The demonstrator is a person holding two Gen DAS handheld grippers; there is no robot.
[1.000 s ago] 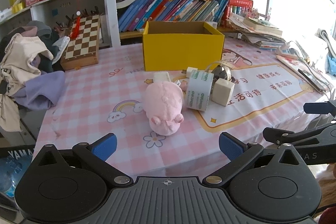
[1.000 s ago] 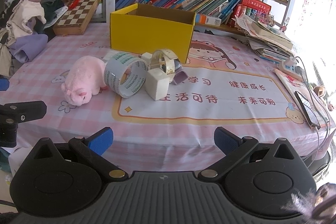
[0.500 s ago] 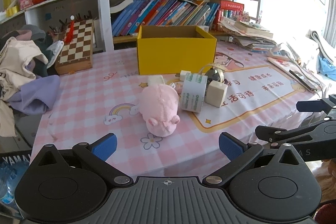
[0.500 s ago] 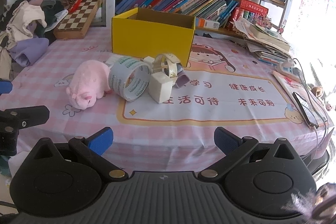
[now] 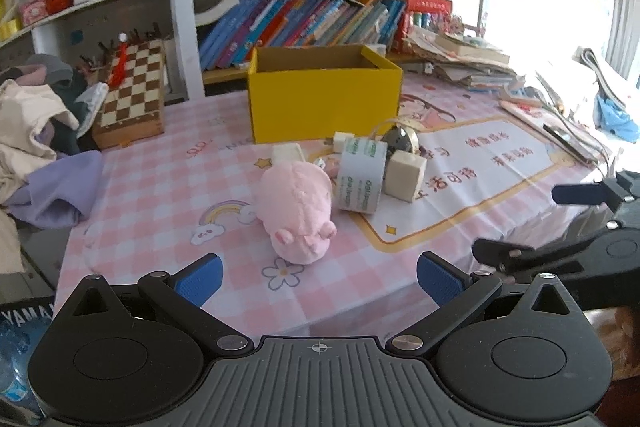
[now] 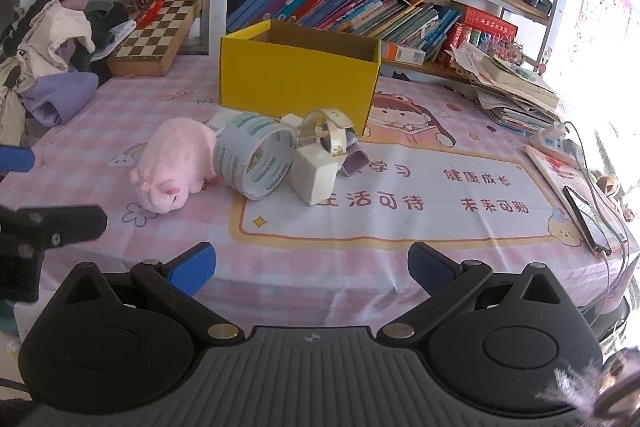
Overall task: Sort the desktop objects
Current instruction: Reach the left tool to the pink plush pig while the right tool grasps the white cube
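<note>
Plush pig [image 5: 298, 211], tape roll [image 5: 360, 176] and white block [image 5: 404, 176] lie clustered mid-table [image 5: 160, 187], just before the yellow box [image 5: 324, 99]. Left gripper [image 5: 318, 277] and right gripper [image 6: 310, 265]: both spread apart, empty, near the table's front edge. Only the right view shows the watch [image 6: 326, 131] behind the block.

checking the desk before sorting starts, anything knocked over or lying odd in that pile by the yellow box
The tape roll stands on its edge, propped against the pink plush pig, which lies on its side. A watch perches on the cream block. Nothing looks spilled or broken.
</note>
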